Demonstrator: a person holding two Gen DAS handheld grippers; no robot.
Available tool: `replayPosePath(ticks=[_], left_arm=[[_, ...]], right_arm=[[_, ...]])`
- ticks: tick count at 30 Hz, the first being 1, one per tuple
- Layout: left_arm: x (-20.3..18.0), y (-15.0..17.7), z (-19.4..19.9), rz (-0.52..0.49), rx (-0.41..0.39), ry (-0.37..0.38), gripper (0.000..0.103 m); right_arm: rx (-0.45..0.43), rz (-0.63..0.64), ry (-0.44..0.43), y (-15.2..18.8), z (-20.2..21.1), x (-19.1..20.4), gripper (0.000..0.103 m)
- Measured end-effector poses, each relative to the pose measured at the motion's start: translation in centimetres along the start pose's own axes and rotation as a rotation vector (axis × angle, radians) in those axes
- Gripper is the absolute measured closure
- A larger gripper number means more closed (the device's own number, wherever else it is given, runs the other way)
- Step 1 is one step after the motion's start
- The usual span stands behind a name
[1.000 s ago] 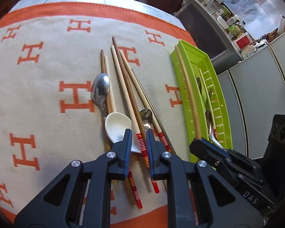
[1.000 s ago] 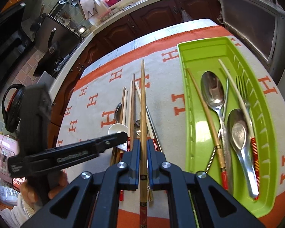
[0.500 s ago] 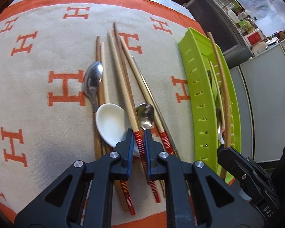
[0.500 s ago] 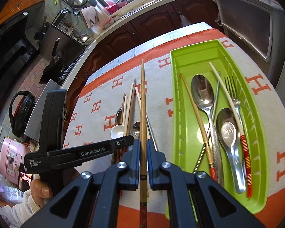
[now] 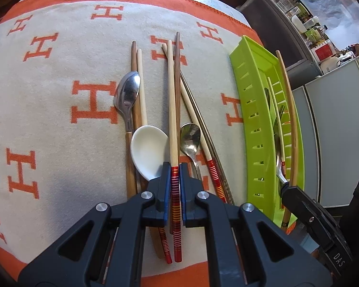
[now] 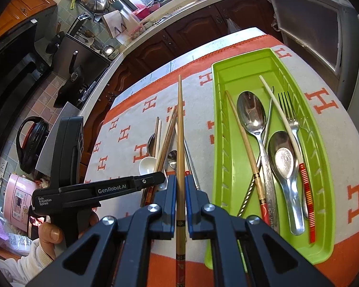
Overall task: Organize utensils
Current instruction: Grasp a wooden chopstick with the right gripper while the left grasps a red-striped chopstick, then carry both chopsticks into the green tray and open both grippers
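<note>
My left gripper [image 5: 174,167] is shut on a pale chopstick with a red-striped end [image 5: 172,110], low over the pile of chopsticks and spoons on the cloth. A white ceramic spoon [image 5: 149,150] and a small metal spoon [image 5: 190,136] lie beside its tips. My right gripper [image 6: 180,179] is shut on a bamboo chopstick [image 6: 179,124] and holds it in the air, left of the green tray [image 6: 323,157]. The tray holds spoons, a fork and chopsticks. The tray also shows in the left wrist view [image 5: 253,110], with the right gripper's chopstick [image 5: 290,110] over it.
An orange-and-cream cloth [image 5: 47,110] covers the table. A second metal spoon [image 5: 128,95] and brown chopsticks [image 5: 134,91] lie on the left of the pile. Kitchen cabinets [image 6: 203,26] and a pink cooker [image 6: 19,198] stand beyond the table's edges.
My left gripper has closed on the red-striped chopstick, which now lies straight between the fingers. My right gripper has lifted and drawn back with its bamboo chopstick.
</note>
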State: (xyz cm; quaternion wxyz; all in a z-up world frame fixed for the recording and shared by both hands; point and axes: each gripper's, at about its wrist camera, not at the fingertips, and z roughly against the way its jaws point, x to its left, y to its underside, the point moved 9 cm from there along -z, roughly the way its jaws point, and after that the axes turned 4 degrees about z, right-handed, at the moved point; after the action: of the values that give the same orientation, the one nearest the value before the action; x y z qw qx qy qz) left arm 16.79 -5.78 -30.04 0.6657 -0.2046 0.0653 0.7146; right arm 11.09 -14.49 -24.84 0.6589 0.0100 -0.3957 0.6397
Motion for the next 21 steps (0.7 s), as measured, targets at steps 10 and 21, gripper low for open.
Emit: replayPosePath(ticks=[10, 21], left_arm=[[0.6, 0.3, 0.6, -0.003, 0.007, -0.009, 0.098], [0.3, -0.2, 2.3, -0.026, -0.07, -0.011, 0.099]], right_arm=[[0.004, 0.003, -0.008, 0.2, 0.1, 0.1, 0.097], [-0.006, -0.003, -0.01, 0.3, 0.5, 0.2, 0.097]])
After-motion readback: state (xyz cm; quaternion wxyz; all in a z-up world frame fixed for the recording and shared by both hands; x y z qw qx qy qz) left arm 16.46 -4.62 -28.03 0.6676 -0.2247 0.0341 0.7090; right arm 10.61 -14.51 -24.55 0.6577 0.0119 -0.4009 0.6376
